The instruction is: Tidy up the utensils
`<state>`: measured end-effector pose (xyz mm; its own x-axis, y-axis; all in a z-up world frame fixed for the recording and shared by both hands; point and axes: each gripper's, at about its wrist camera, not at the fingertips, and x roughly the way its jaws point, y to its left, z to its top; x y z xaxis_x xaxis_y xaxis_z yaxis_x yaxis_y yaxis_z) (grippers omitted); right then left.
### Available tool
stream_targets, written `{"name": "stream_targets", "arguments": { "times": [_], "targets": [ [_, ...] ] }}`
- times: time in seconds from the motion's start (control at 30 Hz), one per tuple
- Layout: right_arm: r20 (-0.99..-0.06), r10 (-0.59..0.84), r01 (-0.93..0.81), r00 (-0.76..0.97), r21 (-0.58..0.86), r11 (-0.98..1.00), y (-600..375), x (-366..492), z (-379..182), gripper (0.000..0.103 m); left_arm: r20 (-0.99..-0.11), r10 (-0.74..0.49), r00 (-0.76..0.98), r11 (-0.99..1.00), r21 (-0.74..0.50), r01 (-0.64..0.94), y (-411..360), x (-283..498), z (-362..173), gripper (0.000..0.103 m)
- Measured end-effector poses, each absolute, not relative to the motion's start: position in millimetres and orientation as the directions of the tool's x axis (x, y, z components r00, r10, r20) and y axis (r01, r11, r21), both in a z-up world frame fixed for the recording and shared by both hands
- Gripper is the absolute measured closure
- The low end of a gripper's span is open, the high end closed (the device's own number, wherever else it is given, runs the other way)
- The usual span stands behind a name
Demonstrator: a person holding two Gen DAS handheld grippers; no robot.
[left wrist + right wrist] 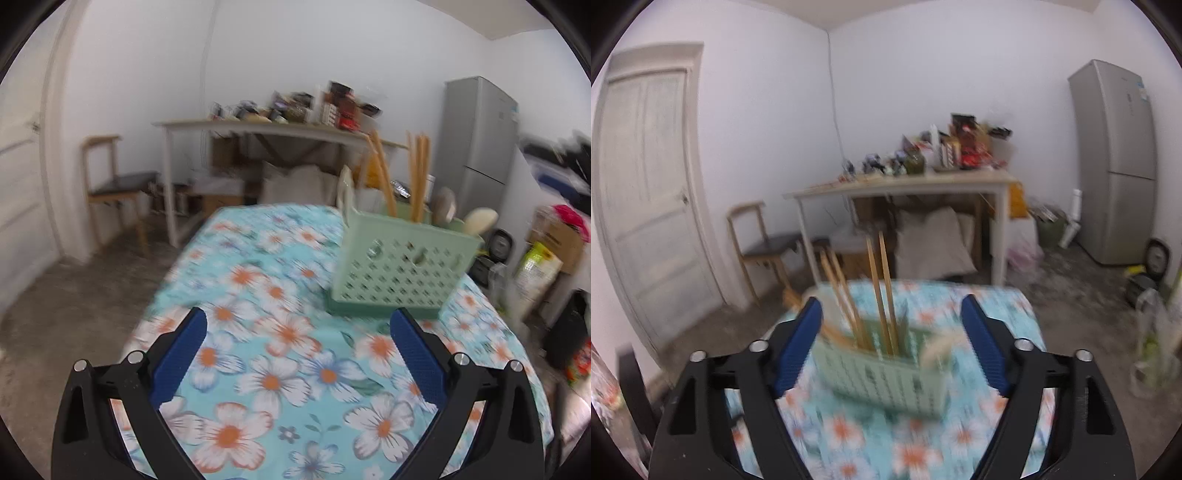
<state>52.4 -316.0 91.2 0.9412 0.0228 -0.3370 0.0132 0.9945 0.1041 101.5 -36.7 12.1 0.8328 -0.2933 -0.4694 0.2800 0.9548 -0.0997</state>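
A pale green perforated utensil basket (402,266) stands on the floral tablecloth (280,354), ahead and right of my left gripper (299,317). Wooden chopsticks (419,173) and spoons (478,219) stand upright in it. My left gripper is open and empty above the cloth. In the right wrist view the same basket (886,373) sits just ahead between my fingers, with chopsticks (884,295) sticking up. My right gripper (892,306) is open and empty. Both views are blurred.
Behind the table stand a cluttered white desk (905,184), a wooden chair (110,184), a grey fridge (1115,162) and a door (650,184). Boxes and bags (546,254) crowd the floor at the right.
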Motion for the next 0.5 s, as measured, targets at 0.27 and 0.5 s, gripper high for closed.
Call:
{"name": "stream_targets", "arguments": {
  "times": [0.27,0.5],
  "targets": [
    [-0.483,-0.102,0.189,0.869,0.134,0.973,-302,10,33,0.012,-0.468,-0.120,0.876,0.976,0.104,0.190,-58,81,35,0.006],
    [-0.493,-0.216,0.280,0.843,0.060,0.958,-300,-10,21,0.011,-0.466,-0.063,0.882,0.984,0.116,0.132,-57,72,51,0.006]
  ]
}}
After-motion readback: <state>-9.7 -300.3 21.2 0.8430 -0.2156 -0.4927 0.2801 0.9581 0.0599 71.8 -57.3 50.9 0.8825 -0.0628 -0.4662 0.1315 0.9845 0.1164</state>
